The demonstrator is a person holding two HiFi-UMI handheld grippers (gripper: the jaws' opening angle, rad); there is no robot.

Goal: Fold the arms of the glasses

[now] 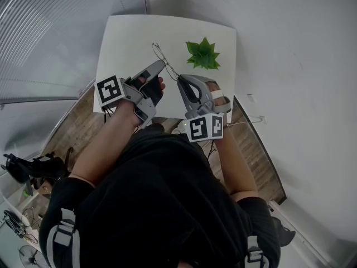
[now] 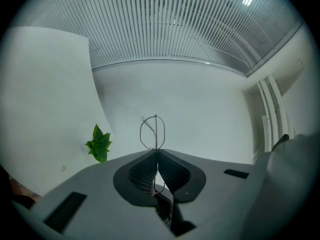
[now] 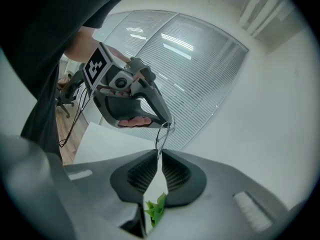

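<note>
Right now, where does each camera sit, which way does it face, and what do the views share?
Head view: on the person's head, steeply down at the table; torso, forearms, left gripper, right gripper show.
Left gripper view: on the left gripper, along its jaws gripping the glasses; only jaws show.
Right gripper view: on the right gripper, toward the left gripper; sleeve and fingers show.
Shared: all three show glasses and plant.

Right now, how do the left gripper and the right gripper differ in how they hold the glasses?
The left gripper reaches further over the white table; the right gripper sits nearer the person. The left gripper has a wire rim of the glasses sticking out past its tips; the right gripper nips only thin wire at its tips. Both are shut on the glasses.
</note>
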